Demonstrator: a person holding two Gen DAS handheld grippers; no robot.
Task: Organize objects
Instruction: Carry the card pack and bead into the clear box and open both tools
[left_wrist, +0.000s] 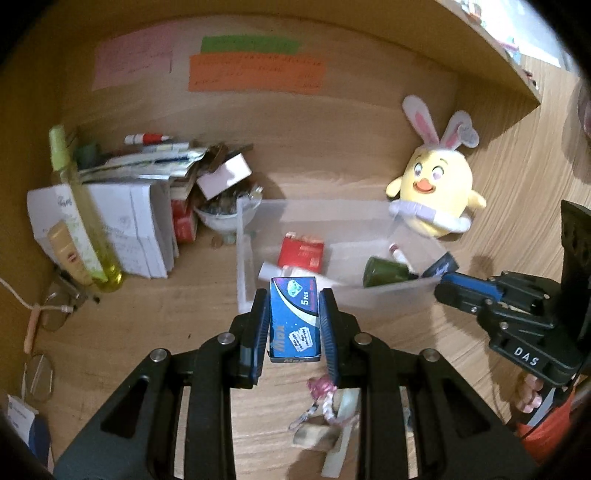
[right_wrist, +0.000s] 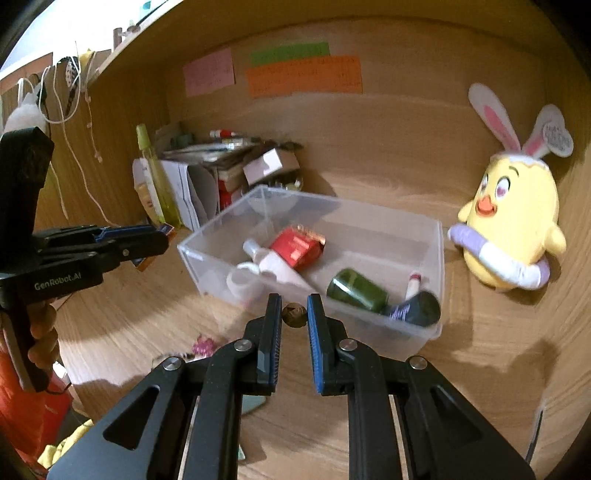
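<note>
Two grippers are at work over the wooden desk (right_wrist: 369, 177), both close to a clear bin (right_wrist: 432, 258) that sits in front of a yellow plush (right_wrist: 513, 218). The left gripper (left_wrist: 293, 314) is clamped on a small blue box (left_wrist: 293, 317), carried above the desk just short of the bin's near wall. The right gripper (right_wrist: 294, 314) has its jaws a little apart with a small brown round thing (right_wrist: 294, 314) between the tips; I cannot tell whether they grip it or whether it merely lies behind them.

By my reckoning the tidying is partly done. Already lying in the bin are a red packet (right_wrist: 297, 247), a white tube (right_wrist: 275, 266), a green bottle (right_wrist: 356, 290), a dark bottle (right_wrist: 417, 308) and a little white vial (right_wrist: 413, 282). The blue box looks next to go in.

Plenty seems left. A pink trinket (left_wrist: 323, 387) and some straps lie on the desk beneath the left gripper. At the back corner stands a heap of papers (left_wrist: 140, 221), a tall yellow-green bottle (left_wrist: 79, 218), a bowl of odds and ends (left_wrist: 223, 214) and a marker (left_wrist: 147, 139), with glasses (left_wrist: 55, 310) nearby. Whether that heap is meant for the bin, I cannot say.
</note>
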